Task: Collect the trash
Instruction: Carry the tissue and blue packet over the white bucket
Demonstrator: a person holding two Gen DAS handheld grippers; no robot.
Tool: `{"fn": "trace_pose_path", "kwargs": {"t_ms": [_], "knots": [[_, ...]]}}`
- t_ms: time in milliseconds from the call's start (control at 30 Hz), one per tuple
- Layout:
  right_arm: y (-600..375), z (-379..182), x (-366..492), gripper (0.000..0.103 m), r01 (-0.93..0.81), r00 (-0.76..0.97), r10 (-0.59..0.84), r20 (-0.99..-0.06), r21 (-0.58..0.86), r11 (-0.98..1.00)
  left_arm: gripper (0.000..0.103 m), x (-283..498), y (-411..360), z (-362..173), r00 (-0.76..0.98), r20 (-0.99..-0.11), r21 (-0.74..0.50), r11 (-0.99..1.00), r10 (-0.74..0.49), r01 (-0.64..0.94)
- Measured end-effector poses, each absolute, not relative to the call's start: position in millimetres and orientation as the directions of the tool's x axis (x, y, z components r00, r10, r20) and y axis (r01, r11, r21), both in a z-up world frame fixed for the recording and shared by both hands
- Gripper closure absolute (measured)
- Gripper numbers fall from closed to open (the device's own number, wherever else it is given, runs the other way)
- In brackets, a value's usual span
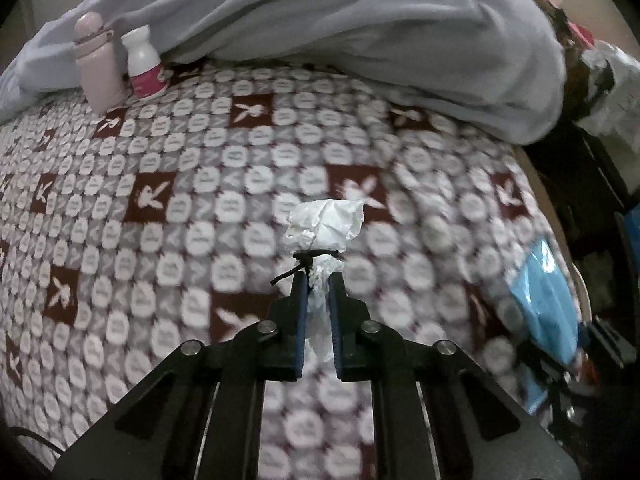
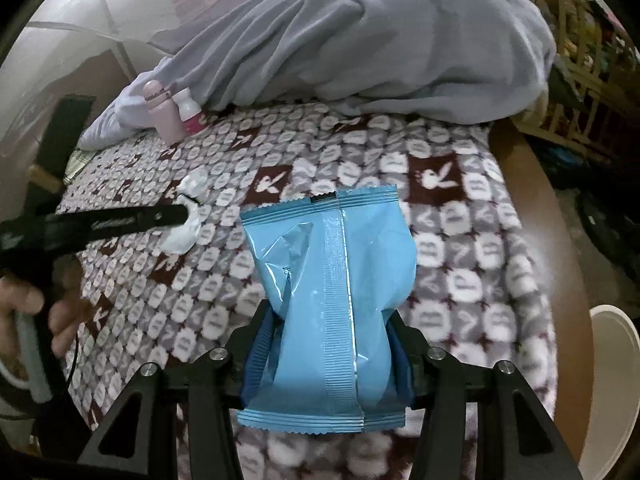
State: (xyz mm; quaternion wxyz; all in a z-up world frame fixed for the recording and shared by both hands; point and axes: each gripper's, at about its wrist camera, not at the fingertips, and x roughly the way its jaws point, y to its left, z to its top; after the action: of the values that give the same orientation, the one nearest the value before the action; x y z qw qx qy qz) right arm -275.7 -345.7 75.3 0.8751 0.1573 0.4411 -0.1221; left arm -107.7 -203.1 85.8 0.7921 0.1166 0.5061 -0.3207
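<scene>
A crumpled white tissue wad (image 1: 324,224) tied with a black string is pinched between the blue pads of my left gripper (image 1: 318,280), which is shut on it just above the patterned blanket (image 1: 160,208). In the right wrist view the same tissue wad (image 2: 188,220) shows at the tip of the left gripper (image 2: 182,213). My right gripper (image 2: 330,332) is shut on a light blue snack wrapper (image 2: 332,280), squeezing its lower part. The blue wrapper (image 1: 548,300) also appears at the right edge of the left wrist view.
A pink bottle (image 1: 98,68) and a white bottle with a pink label (image 1: 144,66) stand at the blanket's far left, against a bunched grey-blue duvet (image 1: 360,40). A white bin rim (image 2: 612,360) sits beyond the bed's wooden edge (image 2: 560,240) on the right. A hand (image 2: 28,308) holds the left gripper.
</scene>
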Motion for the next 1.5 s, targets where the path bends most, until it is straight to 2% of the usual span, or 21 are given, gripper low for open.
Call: {"fn": "trace_pose_path", "kwargs": {"t_ms": [667, 1500], "knots": [[-375.1, 88.8, -338.9, 0.052, 0.465, 0.584, -0.145, -0.799, 0.182, 0.867, 0.095, -208.0, -242.8, 114.5, 0.285, -0.848, -0.109, 0.673, -0.447, 0.732], [-452.4, 96.7, -445.6, 0.052, 0.649, 0.546, -0.272, -0.792, 0.194, 0.736, 0.095, -305.5, -338.0, 122.0, 0.129, -0.849, -0.145, 0.461, -0.512, 0.876]]}}
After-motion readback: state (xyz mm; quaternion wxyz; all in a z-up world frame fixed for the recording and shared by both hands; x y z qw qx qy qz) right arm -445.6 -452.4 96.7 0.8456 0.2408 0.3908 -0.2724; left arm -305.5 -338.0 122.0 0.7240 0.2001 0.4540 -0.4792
